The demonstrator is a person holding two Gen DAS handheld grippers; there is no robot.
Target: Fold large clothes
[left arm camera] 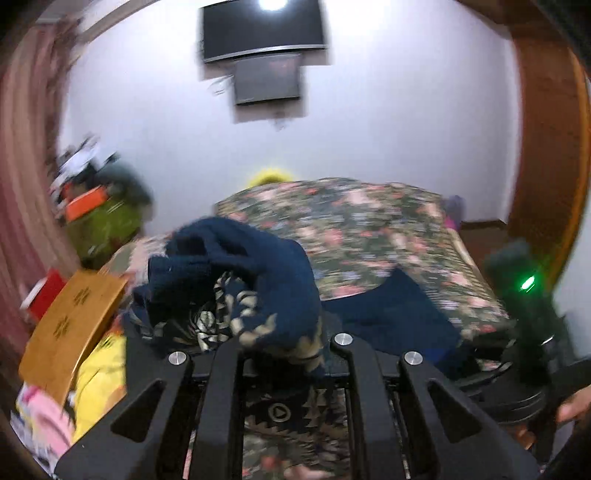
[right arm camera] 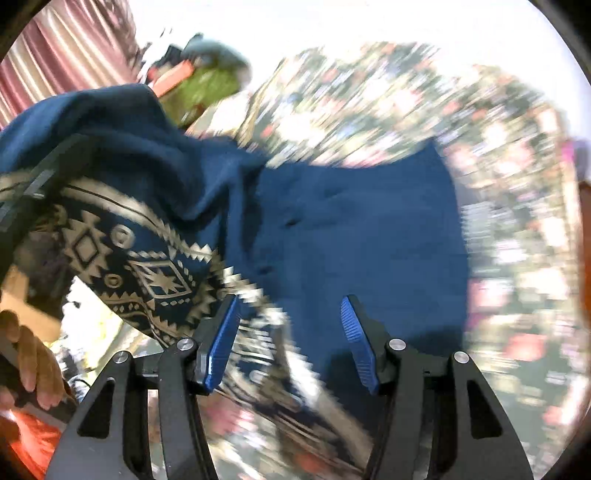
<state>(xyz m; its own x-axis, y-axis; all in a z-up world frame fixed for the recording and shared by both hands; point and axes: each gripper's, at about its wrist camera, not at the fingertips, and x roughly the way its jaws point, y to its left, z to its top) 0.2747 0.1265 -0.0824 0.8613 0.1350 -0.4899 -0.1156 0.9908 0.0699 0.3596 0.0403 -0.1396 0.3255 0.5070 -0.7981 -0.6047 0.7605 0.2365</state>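
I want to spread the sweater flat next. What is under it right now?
The sweater lies partly on the floral bedspread, and one end is lifted by the left tongs. Whatever lies beneath the flat part is covered.

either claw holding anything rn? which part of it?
Left claw is shut on the navy patterned sweater, at a bunched fold of its patterned edge. Right claw is open, holding nothing, over the sweater on the floral bedspread.

Wall: a pale wall [left arm camera: 388, 122] is standing at the far side
Screens: a dark screen [left arm camera: 263, 31] is hanging above a smaller one [left arm camera: 267, 78]
Curtain: pink curtain [left arm camera: 22, 177] is hanging at left
Bed: a floral bedspread [left arm camera: 369, 229] is covering it
Light: a glare [left arm camera: 272, 3] is shining overhead
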